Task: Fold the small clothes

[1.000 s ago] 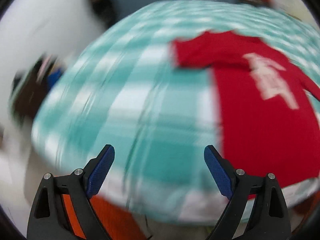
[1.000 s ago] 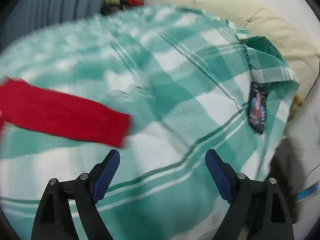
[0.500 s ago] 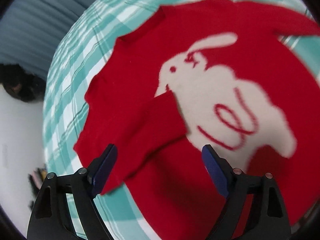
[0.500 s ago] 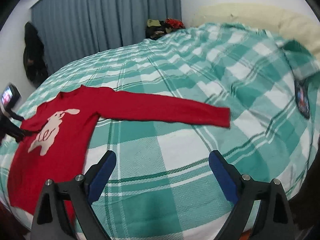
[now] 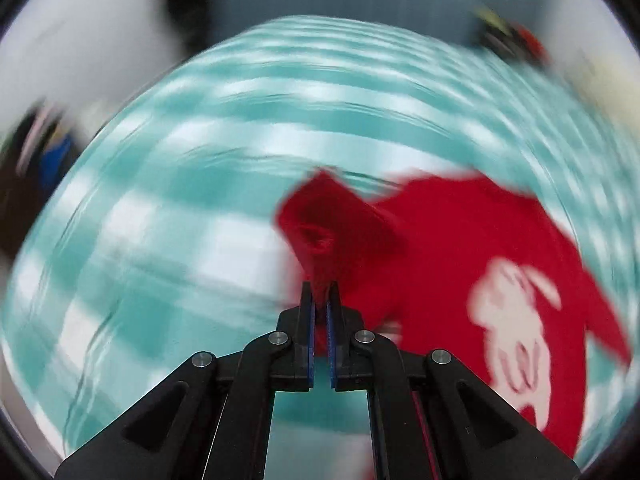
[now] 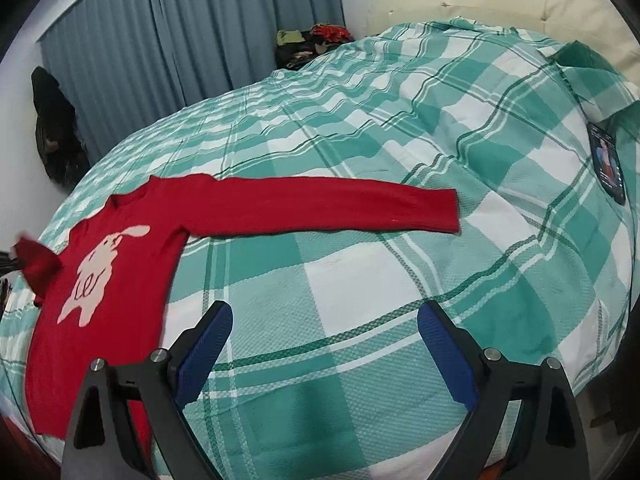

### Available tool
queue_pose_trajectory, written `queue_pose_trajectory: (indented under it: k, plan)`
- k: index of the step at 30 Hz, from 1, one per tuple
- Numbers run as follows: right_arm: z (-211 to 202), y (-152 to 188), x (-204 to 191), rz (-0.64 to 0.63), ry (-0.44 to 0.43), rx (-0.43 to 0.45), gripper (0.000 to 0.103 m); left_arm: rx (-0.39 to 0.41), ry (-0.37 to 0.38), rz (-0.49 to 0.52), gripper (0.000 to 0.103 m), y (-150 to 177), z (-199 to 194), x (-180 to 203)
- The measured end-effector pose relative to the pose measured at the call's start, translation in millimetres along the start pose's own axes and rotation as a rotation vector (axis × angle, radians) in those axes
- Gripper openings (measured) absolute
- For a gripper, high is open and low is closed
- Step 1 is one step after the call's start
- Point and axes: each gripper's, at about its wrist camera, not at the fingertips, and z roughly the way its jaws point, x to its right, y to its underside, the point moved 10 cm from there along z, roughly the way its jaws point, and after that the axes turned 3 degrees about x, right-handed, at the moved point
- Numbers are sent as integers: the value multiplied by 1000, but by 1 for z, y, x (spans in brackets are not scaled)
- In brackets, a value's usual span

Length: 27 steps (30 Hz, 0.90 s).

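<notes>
A small red sweater [image 6: 120, 264] with a white rabbit on its chest lies flat on the green plaid bed [image 6: 380, 280]. One sleeve [image 6: 320, 210] stretches out to the right. My left gripper [image 5: 319, 304] is shut on the cuff of the other sleeve [image 5: 332, 232] and holds it lifted above the bed, left of the sweater body [image 5: 480, 280]; that view is motion-blurred. The lifted sleeve also shows at the left edge of the right wrist view [image 6: 38, 264]. My right gripper [image 6: 324, 344] is open and empty above the bed, near the front edge, below the outstretched sleeve.
A phone [image 6: 608, 164] lies on the bed at the far right. A cream headboard [image 6: 480, 4] stands behind. Blue curtains [image 6: 180, 40] and a pile of clothes [image 6: 312, 42] are at the back. A dark bag [image 6: 56, 128] hangs at the left wall.
My left gripper has shut on the sweater's left sleeve cuff and lifted it off the sweater body. My right gripper has stayed open and moved little over the bed.
</notes>
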Motion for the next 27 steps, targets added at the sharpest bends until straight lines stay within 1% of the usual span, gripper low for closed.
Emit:
queue_pose_trajectory:
  k: [2,3,4,5,6,7,8,9,10,12,13,15,17,18,19,20,21,22,24,25,27]
  plan:
    - [3,3,-3,-5,-4,-13,93,-31,-81,-181,5,15,7,-88]
    - [4,4,-4,-9,-4,-16,93,-59,-124,-248,8,30,12,-123]
    - [5,5,-6,-17,1,-19,93,-87,-157,-299,9,44,19,-150]
    - [5,6,-7,-26,6,-22,93,-118,-180,-341,13,57,26,-173]
    - [6,7,-9,-36,9,-24,93,-158,-190,-396,21,74,33,-197]
    - [6,8,-11,-45,10,-26,93,-178,-180,-434,25,83,38,-210]
    - [7,9,-13,-51,10,-27,93,-181,-155,-469,31,89,40,-220]
    - [8,10,-15,-59,11,-31,93,-160,-107,-512,36,92,40,-226]
    - [9,12,-16,-65,13,-35,93,-142,-76,-537,39,91,42,-229]
    - [12,14,-19,-84,22,-45,93,-127,-14,-567,56,87,45,-228]
    - [14,15,-21,-92,26,-48,93,-127,5,-566,58,85,50,-227]
    - [16,17,-25,-106,26,-53,93,-134,19,-536,67,81,59,-221]
    - [19,20,-29,-114,26,-62,93,-157,17,-485,71,79,70,-212]
    - [20,21,-30,-116,28,-65,93,-164,8,-460,67,77,73,-212]
    - [21,22,-31,-121,31,-69,93,-166,-8,-429,55,75,77,-211]
    - [23,23,-32,-128,35,-74,93,-176,-36,-369,11,73,80,-206]
    - [23,23,-32,-133,38,-76,93,-186,-35,-342,4,69,74,-201]
    - [23,23,-33,-136,40,-76,93,-163,-72,-324,4,62,68,-205]
    - [23,23,-33,-138,44,-72,93,-74,-208,-288,3,45,54,-221]
    - [23,23,-32,-139,47,-71,93,-80,-272,-292,3,45,56,-233]
    - [23,23,-32,-142,51,-70,93,-143,-300,-323,3,56,70,-245]
